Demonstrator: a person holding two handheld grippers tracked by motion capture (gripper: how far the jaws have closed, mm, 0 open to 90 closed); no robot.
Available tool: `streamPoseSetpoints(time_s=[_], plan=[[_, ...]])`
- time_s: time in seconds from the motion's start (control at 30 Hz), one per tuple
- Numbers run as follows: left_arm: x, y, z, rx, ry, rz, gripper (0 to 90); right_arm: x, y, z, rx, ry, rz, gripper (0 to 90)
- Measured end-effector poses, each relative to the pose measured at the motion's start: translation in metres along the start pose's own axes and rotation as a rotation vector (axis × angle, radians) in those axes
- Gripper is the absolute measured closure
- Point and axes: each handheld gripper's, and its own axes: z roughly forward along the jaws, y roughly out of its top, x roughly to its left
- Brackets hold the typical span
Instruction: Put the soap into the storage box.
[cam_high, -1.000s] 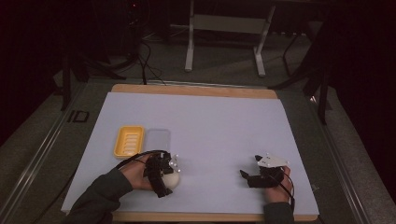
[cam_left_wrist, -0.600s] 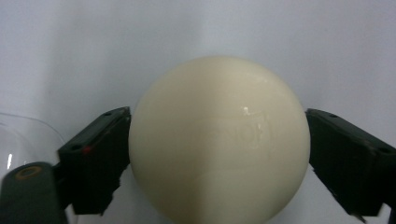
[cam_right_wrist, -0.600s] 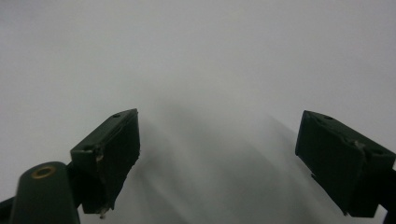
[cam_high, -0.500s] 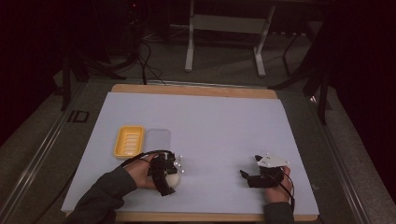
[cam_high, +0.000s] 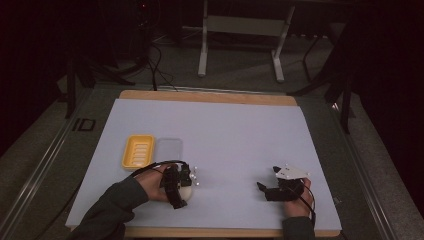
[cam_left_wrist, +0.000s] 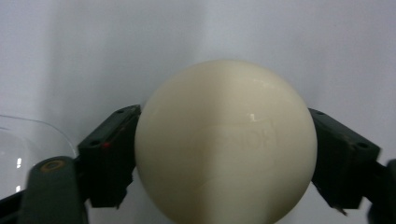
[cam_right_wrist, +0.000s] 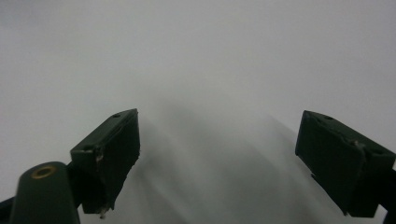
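Little has changed in the last sec: left claw (cam_left_wrist: 224, 154) still pinches the cream ball (cam_left_wrist: 225, 142) at bench (cam_high: 240, 130) 7 o'clock, just below the yellow tray (cam_high: 138, 151). Right claw (cam_right_wrist: 229, 158) stays spread, empty, 5 o'clock. Prob. a lift comes next.

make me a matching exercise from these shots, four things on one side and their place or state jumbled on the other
Things:
1. smooth cream-coloured ball
2. yellow ridged plastic tray
3. clear plastic lid
4. right claw

States or places:
A. open over bare white table
B. flat beside the yellow tray
C. clamped in the left claw
D. lying at the table's left side, nothing in it

Pairs: 1-C, 2-D, 3-B, 4-A
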Motion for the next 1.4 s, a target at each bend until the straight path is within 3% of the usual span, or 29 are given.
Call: streamPoseSetpoints(time_s=[0.37,0.6,0.73,1.0,1.4], plan=[[0.001,0.01,0.0,0.09,-0.006,0.025,22.2,0.0,0.0,0.0,0.002,0.001,0.0,13.8],[0.001,0.016,0.001,0.133,-0.008,0.02,22.0,0.0,0.0,0.0,0.001,0.002,0.0,13.8],[0.001,0.017,0.002,0.142,-0.007,0.019,22.2,0.0,0.0,0.0,0.002,0.002,-0.001,13.8],[0.002,0.016,0.001,0.147,-0.014,0.055,23.1,0.0,0.0,0.0,0.0,0.003,0.0,13.8],[0.004,0.014,-0.001,0.172,-0.018,0.058,23.2,0.0,0.0,0.0,0.001,0.003,-0.002,13.8]])
